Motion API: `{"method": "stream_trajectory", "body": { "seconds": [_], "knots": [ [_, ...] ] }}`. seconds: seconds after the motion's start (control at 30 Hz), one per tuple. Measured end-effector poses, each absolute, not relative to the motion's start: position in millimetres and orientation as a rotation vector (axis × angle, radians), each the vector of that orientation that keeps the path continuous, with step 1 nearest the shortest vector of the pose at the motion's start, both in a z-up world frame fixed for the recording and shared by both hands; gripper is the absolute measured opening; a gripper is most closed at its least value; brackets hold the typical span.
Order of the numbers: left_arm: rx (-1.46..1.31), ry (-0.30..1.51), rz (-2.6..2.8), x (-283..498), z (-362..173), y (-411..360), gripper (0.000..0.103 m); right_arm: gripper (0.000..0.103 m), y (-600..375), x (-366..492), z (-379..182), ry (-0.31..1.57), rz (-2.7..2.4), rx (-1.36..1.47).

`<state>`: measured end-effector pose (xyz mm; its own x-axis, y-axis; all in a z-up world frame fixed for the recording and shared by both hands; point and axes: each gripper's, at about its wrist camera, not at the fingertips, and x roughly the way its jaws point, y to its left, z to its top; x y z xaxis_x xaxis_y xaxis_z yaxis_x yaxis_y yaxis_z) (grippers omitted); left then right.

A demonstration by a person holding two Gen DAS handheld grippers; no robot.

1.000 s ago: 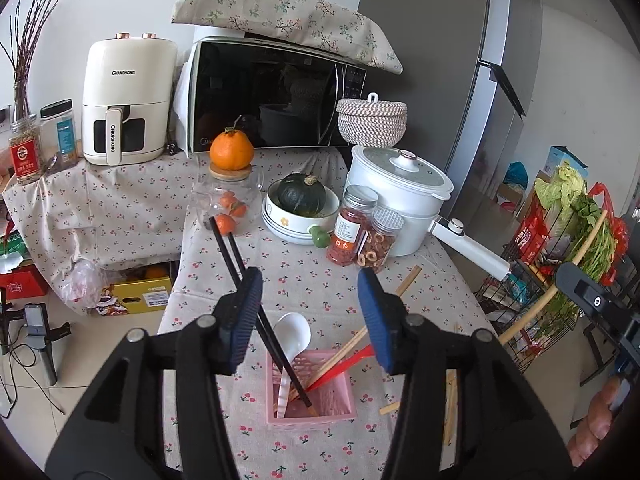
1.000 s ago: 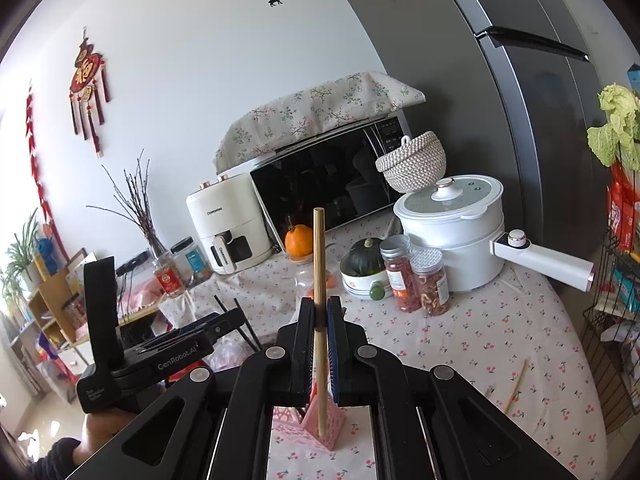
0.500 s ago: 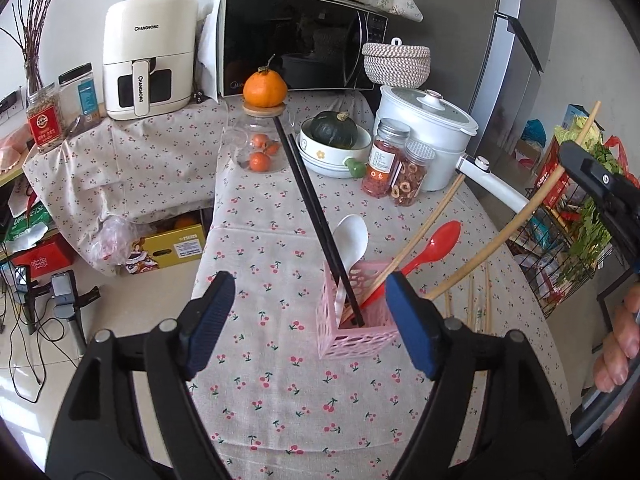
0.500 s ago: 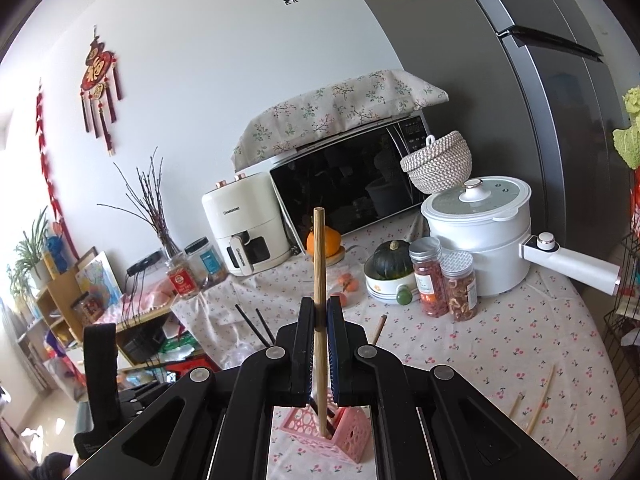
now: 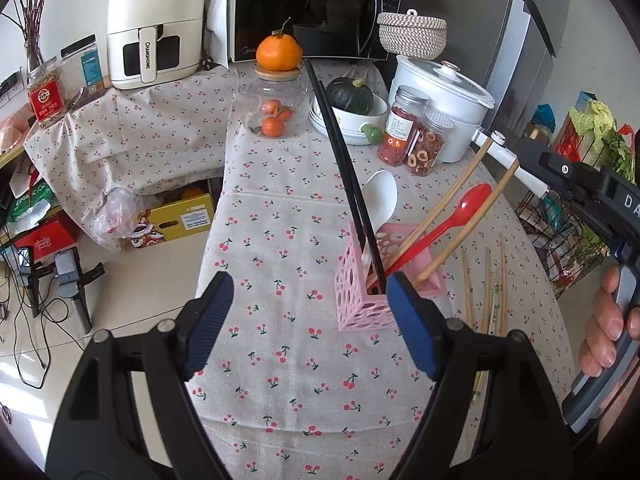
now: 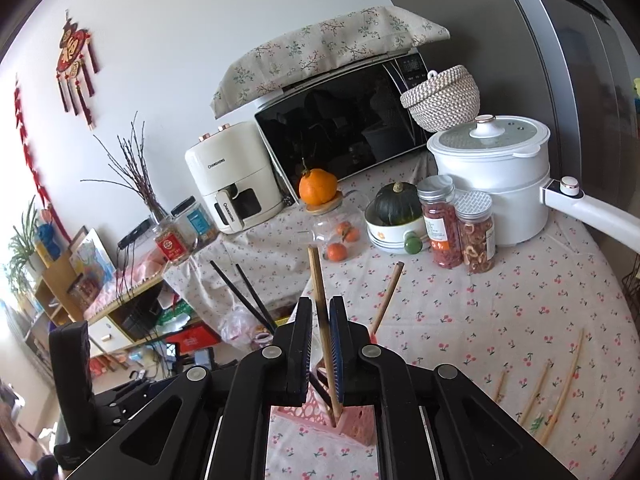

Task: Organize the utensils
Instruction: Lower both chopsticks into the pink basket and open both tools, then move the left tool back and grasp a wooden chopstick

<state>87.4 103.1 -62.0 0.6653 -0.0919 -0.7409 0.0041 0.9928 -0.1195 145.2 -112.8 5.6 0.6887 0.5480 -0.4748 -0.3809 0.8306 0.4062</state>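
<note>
A pink perforated utensil holder [image 5: 362, 300] stands on the cherry-print table. It holds black chopsticks [image 5: 340, 160], a white spoon [image 5: 380, 198], a red spoon [image 5: 452, 218] and a wooden chopstick [image 5: 448, 204]. My left gripper [image 5: 308, 316] is open and empty, just in front of the holder. My right gripper [image 6: 320, 344] is shut on another wooden chopstick [image 6: 322, 312], whose lower end sits inside the holder [image 6: 316, 414]. That chopstick also shows in the left wrist view [image 5: 468, 228], with the right gripper's body at the right edge.
Several loose wooden chopsticks [image 5: 490, 292] lie on the table right of the holder. Behind stand a glass jar with oranges [image 5: 276, 112], a bowl with a squash [image 5: 352, 108], two spice jars [image 5: 416, 132], a white pot [image 5: 444, 100], a microwave and an air fryer.
My left gripper has pulled back and opened wider, leaving the black chopsticks in the holder. My right gripper has lowered its wooden chopstick so its end is in the holder.
</note>
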Motion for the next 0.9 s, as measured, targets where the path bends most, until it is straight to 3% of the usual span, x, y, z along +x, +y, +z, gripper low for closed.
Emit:
{"method": "stream_trajectory", "body": {
  "seconds": [0.13, 0.23, 0.63, 0.9],
  "knots": [
    [-0.110, 0.841, -0.060, 85.9, -61.8, 99.8, 0.084, 0.037, -121.8, 142.4, 11.5, 0.605, 0.531, 0.303],
    [-0.100, 0.845, -0.074, 84.0, -61.7, 92.7, 0.086, 0.046, -134.0, 138.8, 17.9, 0.595, 0.527, 0.326],
    [-0.089, 0.913, -0.158, 82.3, -71.2, 45.5, 0.091, 0.071, -214.7, 130.3, 7.4, 0.693, 0.343, 0.345],
    [0.017, 0.955, -0.222, 81.7, -81.0, -12.5, 0.095, 0.078, -272.3, 121.1, -26.8, 0.868, 0.195, 0.300]
  ]
}}
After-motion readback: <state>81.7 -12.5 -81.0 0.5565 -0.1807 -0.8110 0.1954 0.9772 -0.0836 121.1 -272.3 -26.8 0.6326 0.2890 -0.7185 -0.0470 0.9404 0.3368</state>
